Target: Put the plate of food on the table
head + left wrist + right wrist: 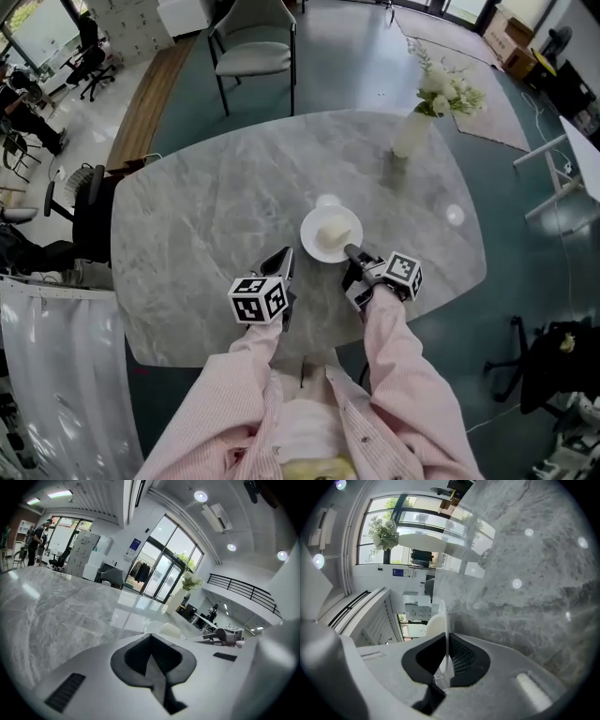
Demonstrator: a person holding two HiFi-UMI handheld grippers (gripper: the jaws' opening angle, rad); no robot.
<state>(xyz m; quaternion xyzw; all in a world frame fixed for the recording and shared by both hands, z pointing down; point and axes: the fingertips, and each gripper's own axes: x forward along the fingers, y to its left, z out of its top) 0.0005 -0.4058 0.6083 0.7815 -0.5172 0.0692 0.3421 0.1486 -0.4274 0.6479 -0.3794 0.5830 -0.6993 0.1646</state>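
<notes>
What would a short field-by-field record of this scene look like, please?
Surface: grey marble table
Carried item: round white plate bearing a pale lump of food
Right tool: clamped on the plate's near rim
Left tool: jaws together, empty, beside the plate
Plate contact with table: cannot tell
Far side: white vase with white flowers; grey chair
</notes>
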